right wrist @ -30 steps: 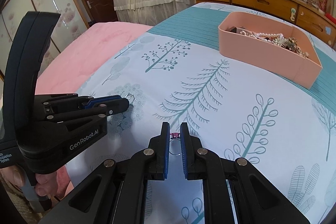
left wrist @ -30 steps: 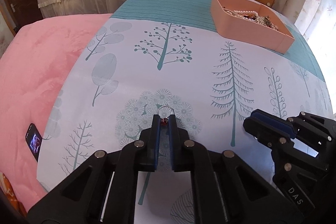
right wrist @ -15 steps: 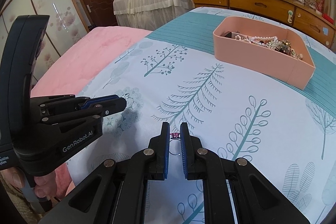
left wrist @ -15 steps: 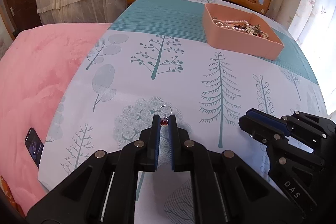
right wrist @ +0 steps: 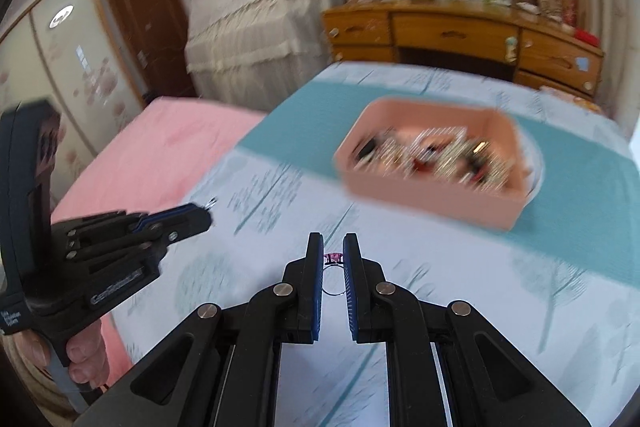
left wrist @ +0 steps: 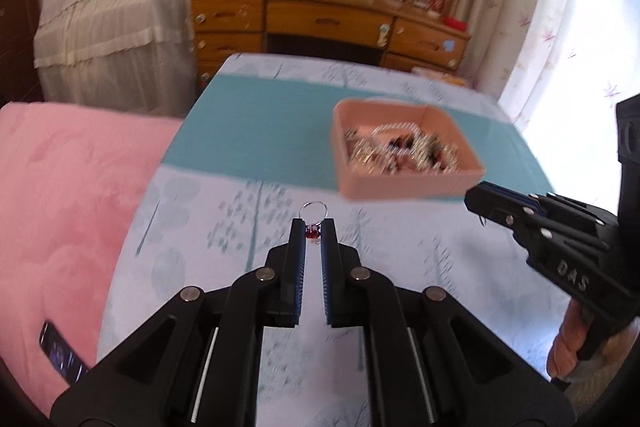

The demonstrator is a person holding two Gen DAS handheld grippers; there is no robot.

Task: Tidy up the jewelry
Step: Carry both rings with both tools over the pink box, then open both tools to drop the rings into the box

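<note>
Two rings ride clear of the bedspread (left wrist: 420,267), one pinched in each hand-held gripper. At left, the left gripper (left wrist: 313,231) is closed narrow on a silver ring with a red stone (left wrist: 312,233), its thin band poking out past the tips. At right, the right gripper (right wrist: 333,254) clamps a ring with a pink stone (right wrist: 333,257), the band hanging down between the pads. Both pieces look feather-light, stiff and slick (easy to flick away if the jaws slip), so the stone setting, where each is already gripped, seems the surest hold. Beyond them the pink tray (right wrist: 424,203) of tangled jewelry sits on the teal stripe, well apart from both rings. Readable lettering: "DAS" on the right gripper's body in the left view; the white wording on the left gripper's side is too blurred to read.
</note>
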